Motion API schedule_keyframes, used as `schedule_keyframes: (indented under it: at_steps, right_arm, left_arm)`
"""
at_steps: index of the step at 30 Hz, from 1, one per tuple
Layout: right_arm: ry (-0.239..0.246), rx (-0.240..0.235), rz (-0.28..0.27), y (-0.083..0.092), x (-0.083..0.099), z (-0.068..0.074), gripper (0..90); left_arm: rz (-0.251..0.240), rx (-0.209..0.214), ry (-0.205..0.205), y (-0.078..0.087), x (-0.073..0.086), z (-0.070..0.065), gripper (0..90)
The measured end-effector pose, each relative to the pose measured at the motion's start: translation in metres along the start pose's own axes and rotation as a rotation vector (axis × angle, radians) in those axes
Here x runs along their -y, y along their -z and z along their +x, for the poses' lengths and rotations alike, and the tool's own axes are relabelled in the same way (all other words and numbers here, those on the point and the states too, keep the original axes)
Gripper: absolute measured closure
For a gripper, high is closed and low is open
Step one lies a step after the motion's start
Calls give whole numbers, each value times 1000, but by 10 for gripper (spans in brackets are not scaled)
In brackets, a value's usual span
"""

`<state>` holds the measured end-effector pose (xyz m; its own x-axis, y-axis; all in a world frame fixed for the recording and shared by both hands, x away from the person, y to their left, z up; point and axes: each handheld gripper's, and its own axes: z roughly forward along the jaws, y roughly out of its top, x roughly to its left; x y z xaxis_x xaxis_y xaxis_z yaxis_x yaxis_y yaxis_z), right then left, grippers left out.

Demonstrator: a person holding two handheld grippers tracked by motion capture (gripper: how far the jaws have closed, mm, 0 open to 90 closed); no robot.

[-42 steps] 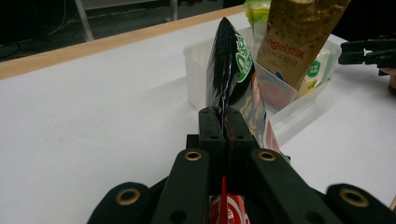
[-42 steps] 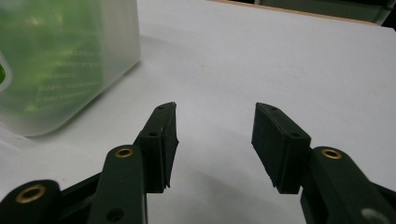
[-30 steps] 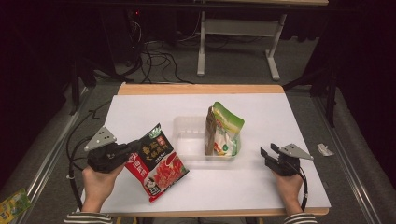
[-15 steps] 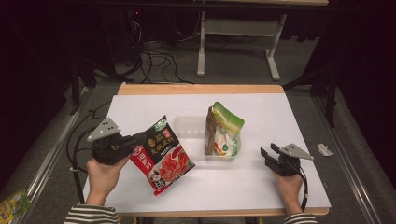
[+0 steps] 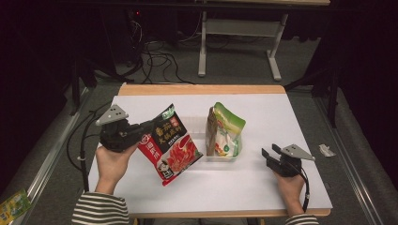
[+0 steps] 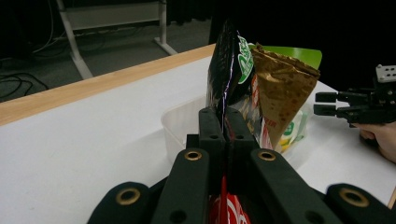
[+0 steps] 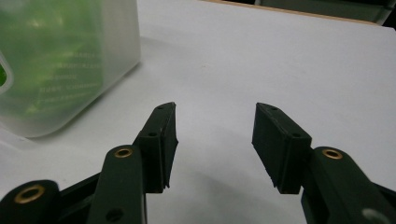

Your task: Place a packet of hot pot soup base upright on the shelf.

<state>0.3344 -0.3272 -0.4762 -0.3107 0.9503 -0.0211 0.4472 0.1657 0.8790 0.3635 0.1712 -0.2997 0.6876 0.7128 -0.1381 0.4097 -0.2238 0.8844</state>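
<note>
From the high view, the left tongs (image 5: 141, 132) grip the edge of a red-and-black snack bag (image 5: 168, 145), which hangs tilted above the white worktop (image 5: 281, 112), just left of a clear plastic tub (image 5: 224, 157). A green-and-white pouch (image 5: 226, 131) stands upright in that tub. The right tongs (image 5: 267, 154) rest low on the worktop, well apart from the tub's right side, jaws parted and holding nothing.

In the left gripper view, the left tongs (image 6: 224, 126) are clamped shut on the snack bag (image 6: 229, 70), seen edge-on and rising between the jaws. Behind it stand the pouch (image 6: 285, 88) and the tub (image 6: 180, 126); the right tongs (image 6: 327, 103) show farther off.

In the right gripper view, the right tongs (image 7: 215, 140) stand open over bare worktop (image 7: 280, 56), with the tub (image 7: 70, 60) at upper left, the pouch green through its wall.
</note>
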Motion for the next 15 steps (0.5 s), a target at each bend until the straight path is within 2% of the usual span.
schedule_keyframes:
  at_steps: [7, 15]
  right_arm:
    - [-5, -1, -2, 0, 0, 0, 498]
    - [-11, -3, -1, 1, 0, 0, 495]
  left_arm:
    - [9, -10, 28, -17, -12, 2, 888]
    - [13, -61, 66, -35, -20, 6, 888]
